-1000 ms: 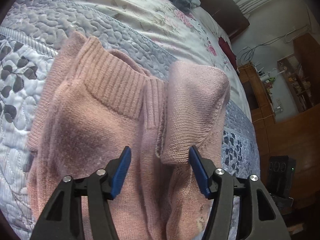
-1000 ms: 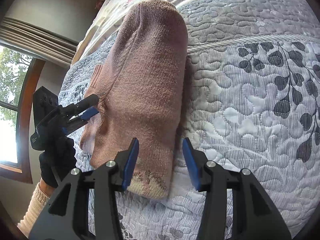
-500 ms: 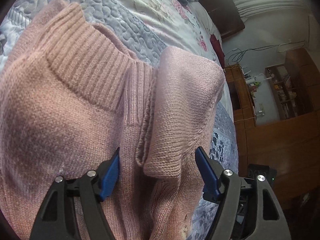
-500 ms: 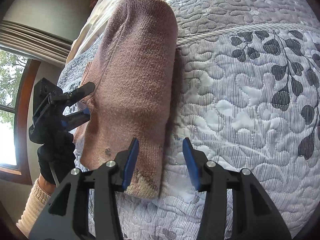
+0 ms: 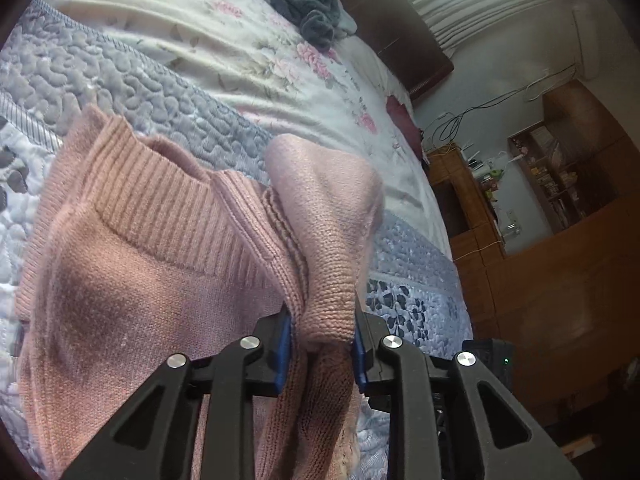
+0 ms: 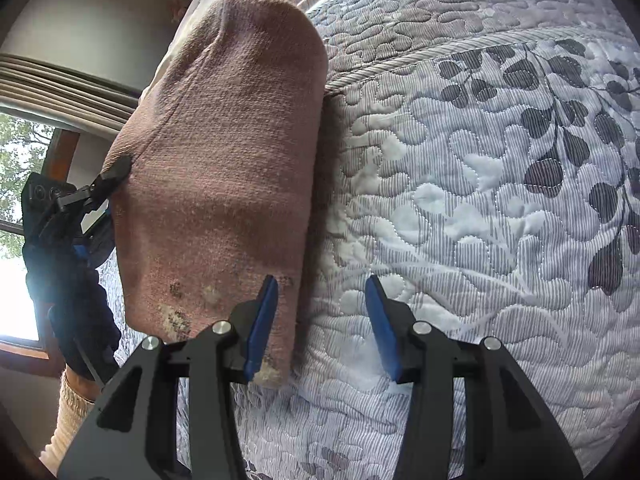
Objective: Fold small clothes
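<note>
Pink sweater lying on the quilt of a bed, ribbed collar facing up in the left wrist view. A folded sleeve is lying over the body, its cuff end reaching back toward the camera.

Left tool is gripping the sweater: blue pads are pressing in on the cuff and the knit beneath it, fabric bunching between them. In the right wrist view the same tool is showing at the sweater's far left edge, held by a dark-gloved hand with a cream cuff below it.

Right tool is standing open, nothing between the jaws. Its left pad is sitting over the sweater's near right corner, where the knit is showing dark and pale stains; its right pad is hanging over bare quilt.

Sweater is looking long and narrow from this side, rounded far end resting on the grey pebble-stitched band.

Beyond the quilt, a floral sheet with a dark grey heap of clothes on it. Wooden shelves are standing against the wall to the right. A window is showing at the left.
</note>
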A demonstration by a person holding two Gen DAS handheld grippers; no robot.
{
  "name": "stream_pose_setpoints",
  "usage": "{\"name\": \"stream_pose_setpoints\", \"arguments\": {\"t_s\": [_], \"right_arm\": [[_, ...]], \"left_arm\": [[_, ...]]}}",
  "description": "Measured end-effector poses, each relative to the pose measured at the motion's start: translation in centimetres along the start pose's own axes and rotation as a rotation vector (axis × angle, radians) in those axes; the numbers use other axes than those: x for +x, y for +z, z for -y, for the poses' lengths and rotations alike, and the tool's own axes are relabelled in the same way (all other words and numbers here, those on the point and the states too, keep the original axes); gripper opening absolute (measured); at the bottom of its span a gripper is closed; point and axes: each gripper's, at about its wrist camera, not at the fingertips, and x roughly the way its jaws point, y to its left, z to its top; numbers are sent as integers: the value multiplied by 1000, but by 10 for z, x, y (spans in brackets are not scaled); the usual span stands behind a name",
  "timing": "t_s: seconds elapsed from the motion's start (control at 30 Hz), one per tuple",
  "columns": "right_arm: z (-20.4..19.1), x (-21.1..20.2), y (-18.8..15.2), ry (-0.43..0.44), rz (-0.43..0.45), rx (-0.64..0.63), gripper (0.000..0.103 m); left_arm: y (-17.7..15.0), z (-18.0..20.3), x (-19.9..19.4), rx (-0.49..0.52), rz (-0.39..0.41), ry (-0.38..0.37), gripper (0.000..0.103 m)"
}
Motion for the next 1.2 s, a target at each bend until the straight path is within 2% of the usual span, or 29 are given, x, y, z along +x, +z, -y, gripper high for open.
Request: {"name": "stream_pose_setpoints", "arguments": {"t_s": [0.13,0.23,0.33,0.4,0.47,0.57,0.7,0.87,0.97,1.13,1.2], "right_arm": [[-9,-3,-3,15,2,-24,46],[-17,-1,-7,22,-2,-46,46],[-30,4,-10,21,-8,-70,46],[-35,5,-11,15,-18,-95,46],[-43,9,-13,0,-27,-122,46],[-52,14,-15,-12,-38,-143,46],[-58,22,-15,3,-51,-141,47],[-73,28,-18,16,-62,-168,49],[-81,31,-20,34,-63,-173,51],[-92,47,-22,67,-89,-159,56],[-94,56,-24,93,-103,-135,57]], "left_arm": [[15,-13,-34,-9,40,18,24],[26,-40,-52,-52,57,44,24],[32,-68,-61,-73,64,116,24],[33,-91,-66,-125,77,138,24],[32,-112,-66,-169,62,145,24],[24,-126,-53,-151,9,178,25],[19,-131,-43,-166,6,167,27],[16,-123,-55,-165,-34,190,31],[1,-108,-75,-102,-50,225,32],[-38,-92,-100,-49,-96,225,44],[-50,-89,-101,-47,-118,237,45]]}}
